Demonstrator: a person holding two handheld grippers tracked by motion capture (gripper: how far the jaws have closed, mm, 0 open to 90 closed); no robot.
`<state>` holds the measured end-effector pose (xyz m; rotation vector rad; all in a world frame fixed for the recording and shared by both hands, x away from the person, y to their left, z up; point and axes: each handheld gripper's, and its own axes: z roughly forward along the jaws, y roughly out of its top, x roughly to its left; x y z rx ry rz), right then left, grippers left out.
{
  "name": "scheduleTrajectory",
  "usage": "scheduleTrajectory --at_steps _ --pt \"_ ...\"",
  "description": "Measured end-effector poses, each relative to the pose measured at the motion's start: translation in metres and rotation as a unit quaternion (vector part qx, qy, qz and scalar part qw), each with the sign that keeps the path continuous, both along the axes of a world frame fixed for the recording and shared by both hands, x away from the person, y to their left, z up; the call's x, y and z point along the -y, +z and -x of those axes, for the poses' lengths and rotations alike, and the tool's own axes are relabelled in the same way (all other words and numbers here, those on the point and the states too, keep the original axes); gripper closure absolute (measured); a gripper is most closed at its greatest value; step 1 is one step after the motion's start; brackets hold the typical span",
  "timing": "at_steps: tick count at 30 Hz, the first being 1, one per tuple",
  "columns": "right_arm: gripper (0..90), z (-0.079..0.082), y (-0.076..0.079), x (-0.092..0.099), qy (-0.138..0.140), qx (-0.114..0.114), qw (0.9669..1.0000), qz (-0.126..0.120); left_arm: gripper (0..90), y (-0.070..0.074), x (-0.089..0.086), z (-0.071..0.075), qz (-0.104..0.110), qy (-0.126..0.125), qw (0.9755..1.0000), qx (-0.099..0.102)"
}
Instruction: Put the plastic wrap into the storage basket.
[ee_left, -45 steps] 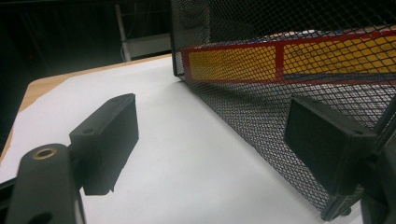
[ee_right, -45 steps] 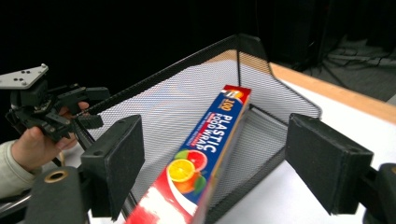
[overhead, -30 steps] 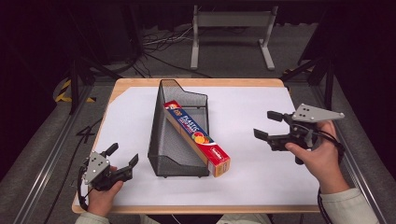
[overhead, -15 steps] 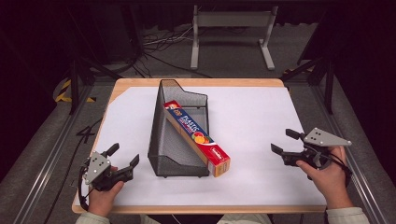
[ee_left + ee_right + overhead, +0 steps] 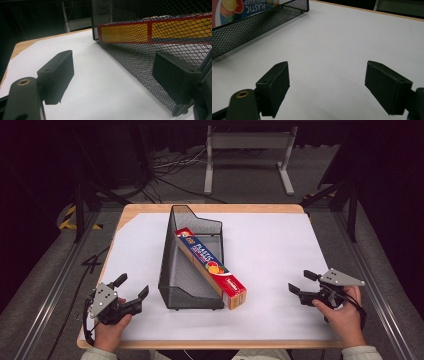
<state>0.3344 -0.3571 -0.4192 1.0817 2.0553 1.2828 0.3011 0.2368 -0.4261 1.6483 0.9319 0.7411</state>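
The wrap box (image 5: 212, 268) lies aslant in the mesh basket (image 5: 172, 265) at the middle of the white surface (image 5: 280, 245), its near end poking out past the basket's near right corner. The left claw (image 5: 132, 289) rests spread at the near left, just beside the basket. The right claw (image 5: 301, 283) rests spread at the near right, well apart from the box.
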Motion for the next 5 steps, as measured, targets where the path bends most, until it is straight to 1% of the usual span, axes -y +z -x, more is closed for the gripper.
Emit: scheduleTrajectory --at_steps 1,5 --pt "20.2 -0.0001 -0.0001 0.0000 -0.001 -0.001 1.0000 -0.003 18.6 -0.0001 0.0000 -0.0001 0.000 -0.001 1.0000 0.000" --pt "19.4 -0.0003 0.0005 0.0016 -0.002 0.005 0.9999 -0.012 18.5 -0.0003 -0.0004 -0.0005 0.002 -0.002 1.0000 0.001"
